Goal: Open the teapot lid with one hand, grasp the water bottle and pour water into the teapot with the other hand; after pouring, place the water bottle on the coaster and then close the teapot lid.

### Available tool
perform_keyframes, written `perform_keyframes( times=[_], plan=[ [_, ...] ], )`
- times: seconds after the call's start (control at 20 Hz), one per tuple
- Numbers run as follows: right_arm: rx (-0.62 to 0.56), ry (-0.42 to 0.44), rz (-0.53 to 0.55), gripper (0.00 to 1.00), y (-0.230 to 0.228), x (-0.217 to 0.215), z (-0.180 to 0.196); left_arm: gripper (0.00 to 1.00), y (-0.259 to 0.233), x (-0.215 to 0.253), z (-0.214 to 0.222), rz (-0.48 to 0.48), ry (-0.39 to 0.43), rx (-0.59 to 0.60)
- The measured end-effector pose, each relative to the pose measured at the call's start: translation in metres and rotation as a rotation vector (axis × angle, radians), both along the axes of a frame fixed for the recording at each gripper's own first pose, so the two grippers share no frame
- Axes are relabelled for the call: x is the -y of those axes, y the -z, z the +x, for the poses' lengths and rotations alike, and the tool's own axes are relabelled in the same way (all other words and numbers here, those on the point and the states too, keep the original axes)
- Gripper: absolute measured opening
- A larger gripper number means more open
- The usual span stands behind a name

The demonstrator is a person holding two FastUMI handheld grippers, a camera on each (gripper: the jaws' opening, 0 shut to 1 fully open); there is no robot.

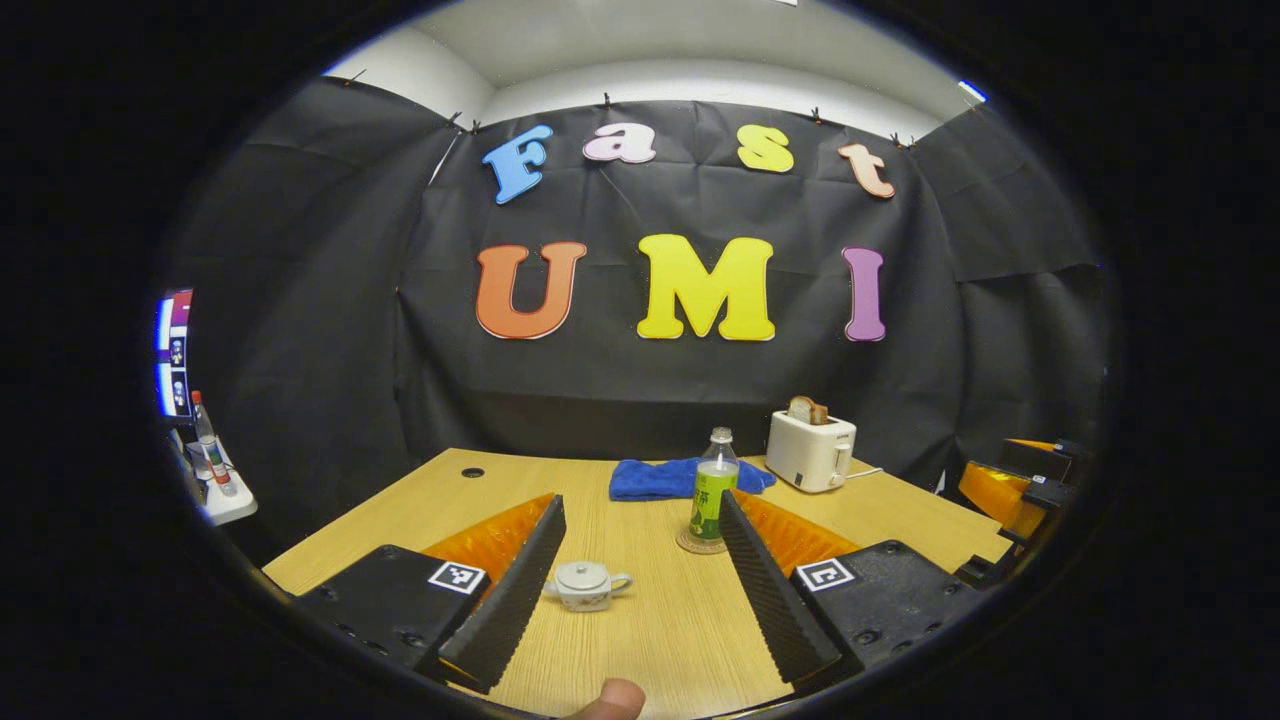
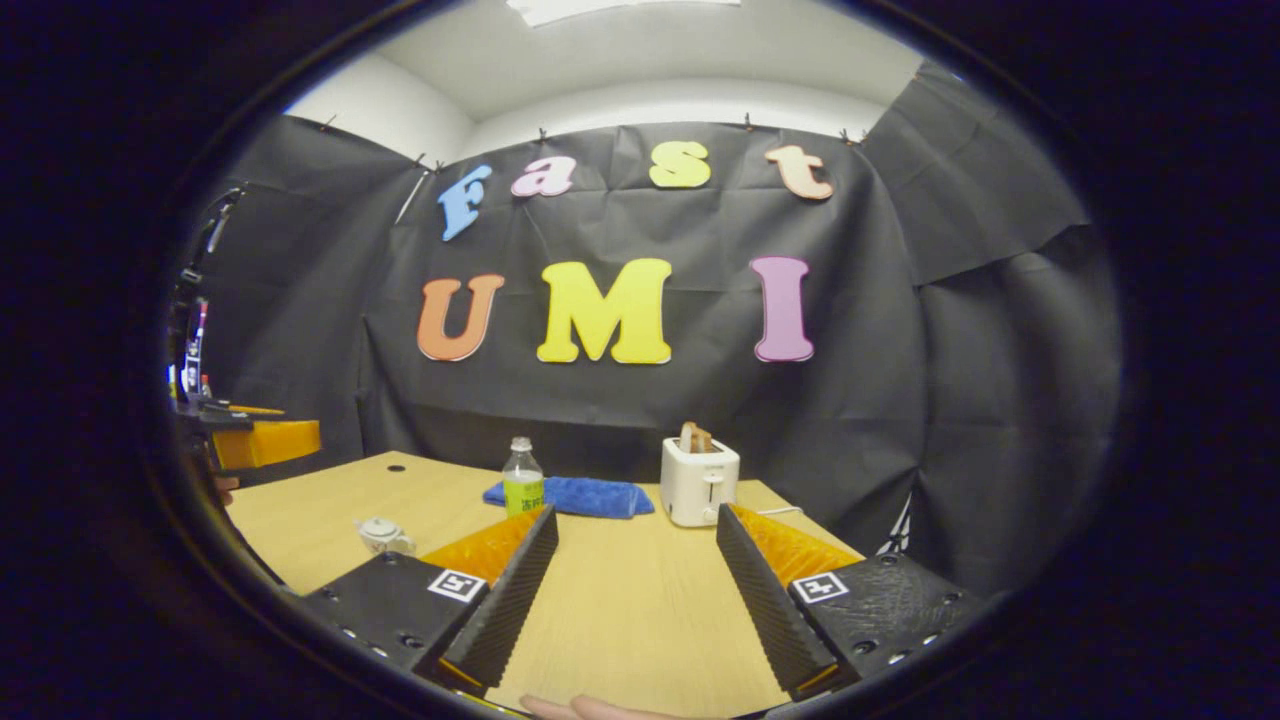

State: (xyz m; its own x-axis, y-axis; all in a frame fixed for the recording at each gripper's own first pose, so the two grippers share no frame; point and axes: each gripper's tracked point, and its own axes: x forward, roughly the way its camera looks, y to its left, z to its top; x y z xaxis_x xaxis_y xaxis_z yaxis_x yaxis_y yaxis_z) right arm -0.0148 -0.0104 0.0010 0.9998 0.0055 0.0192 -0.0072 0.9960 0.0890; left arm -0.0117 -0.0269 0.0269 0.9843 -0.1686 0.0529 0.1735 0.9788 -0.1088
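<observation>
Wooden table point(image 1: 640, 600) in a black-draped booth, with both grippers poised above it.
We see a small white teapot point(image 1: 586, 584), lid on, near the front edge; behind it a clear water bottle point(image 1: 712, 492) with a green label stands upright on a round coaster point(image 1: 702, 546). We hold the left gripper point(image 1: 640, 590) and the right gripper point(image 2: 630, 590) level, fingers spread wide, grasping nothing.

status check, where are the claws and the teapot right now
Both claws open, holding nothing: left claw, right claw. Small white ceramic teapot lid on. Green-labelled clear plastic water bottle upright on round coaster. Nothing in the way.
</observation>
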Motion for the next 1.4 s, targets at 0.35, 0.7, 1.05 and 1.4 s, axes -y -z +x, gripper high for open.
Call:
perform_keyframes(
  times=[0.35, 0.7, 1.05, 1.4],
  plan=[
    [-0.047, -0.025, -0.002, 0.95, 0.014, -0.022, -0.002, 0.97, -0.001, 0.011, -0.023, 0.032, 0.073, 0.009],
    [-0.04, -0.035, -0.018, 0.95, 0.014, -0.025, -0.001, 0.97, 0.008, -0.006, -0.009, 0.013, -0.004, -0.006],
    [-0.05, -0.03, -0.025, 0.97, 0.017, -0.024, 0.0, 0.97, 0.014, -0.007, -0.001, 0.031, -0.026, -0.011],
    [-0.036, -0.028, -0.03, 0.95, 0.014, -0.026, -0.002, 0.97, 0.019, -0.011, 0.006, 0.031, -0.043, -0.018]
  ],
)
